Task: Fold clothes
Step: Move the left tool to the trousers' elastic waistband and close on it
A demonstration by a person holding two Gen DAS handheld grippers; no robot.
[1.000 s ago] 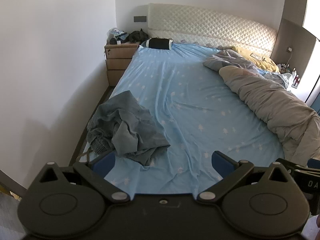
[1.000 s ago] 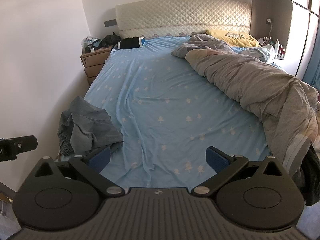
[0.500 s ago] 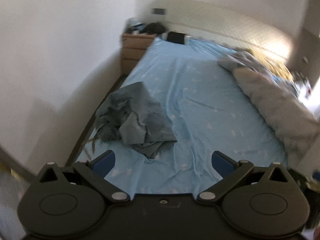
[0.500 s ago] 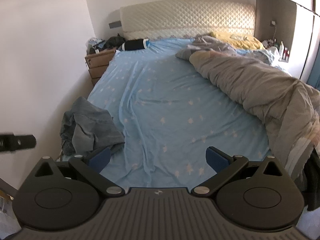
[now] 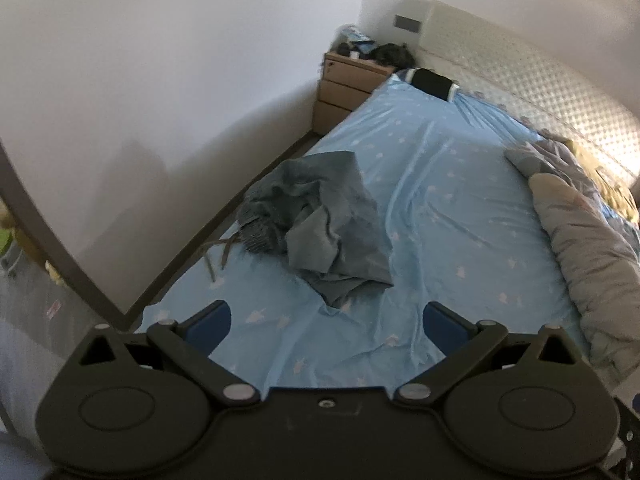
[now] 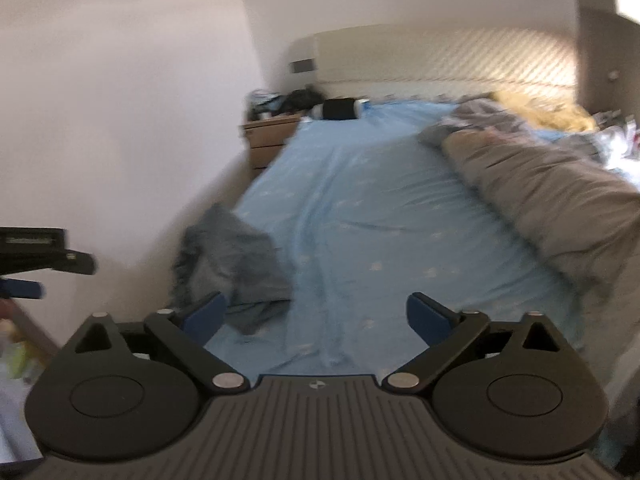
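Clothes: a crumpled grey-blue heap (image 5: 320,224) on the left part of the bed, near its left edge; a cord end trails off toward 8 o'clock.
Left gripper (image 5: 326,322): fingers wide apart, holding nothing; the heap lies at 12 o'clock just beyond the blue fingertips (image 5: 212,320), not touched.
Right gripper (image 6: 316,318): fingers spread, holding nothing; the heap (image 6: 232,268) sits at 10 o'clock, its near edge just beside the left fingertip; this view is blurred.
Bed sheet (image 5: 460,216): light blue with small white marks, creased around the heap.
Duvet (image 5: 588,248): grey, bunched along the bed's right side at 2 o'clock.
Nightstand (image 5: 348,84): wooden drawers at 12 o'clock beside the padded headboard (image 5: 560,80), clutter on top.
Wall (image 5: 160,80): white, running along the bed's left side.
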